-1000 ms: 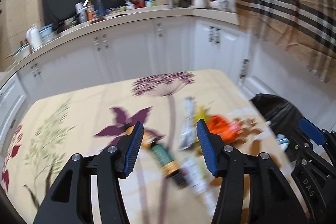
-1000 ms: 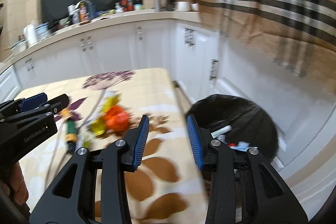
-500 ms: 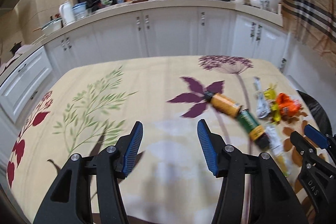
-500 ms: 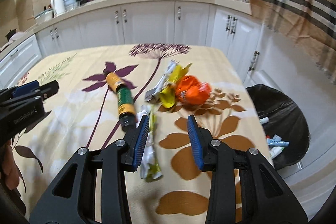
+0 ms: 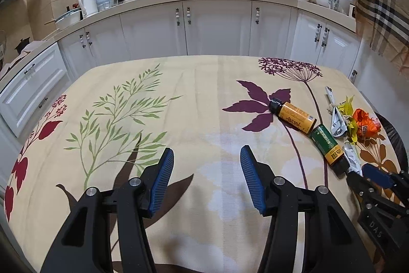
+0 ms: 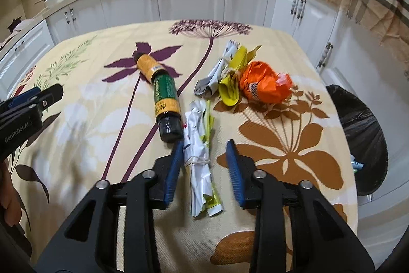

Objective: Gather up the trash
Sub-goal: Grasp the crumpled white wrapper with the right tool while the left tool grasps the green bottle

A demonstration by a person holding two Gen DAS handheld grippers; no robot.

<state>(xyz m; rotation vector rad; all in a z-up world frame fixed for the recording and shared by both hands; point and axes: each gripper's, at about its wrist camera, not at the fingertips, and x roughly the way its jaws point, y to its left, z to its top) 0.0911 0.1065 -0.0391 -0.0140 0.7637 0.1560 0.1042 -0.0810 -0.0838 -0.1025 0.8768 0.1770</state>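
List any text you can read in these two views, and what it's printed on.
"GenRobot.AI": on the left gripper's body, seen in the right wrist view.
"DAS": on the right gripper's body, seen in the left wrist view.
Green bottle, orange bottle, orange wrapper: printing too small or blurred to read.

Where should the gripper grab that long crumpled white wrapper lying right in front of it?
Probably at the waist of the white wrapper, where a string ties it thin. It lies flat on the table, pointing away from the right gripper, whose open fingers already sit on either side of it. So come straight down from above and close across its narrow width.
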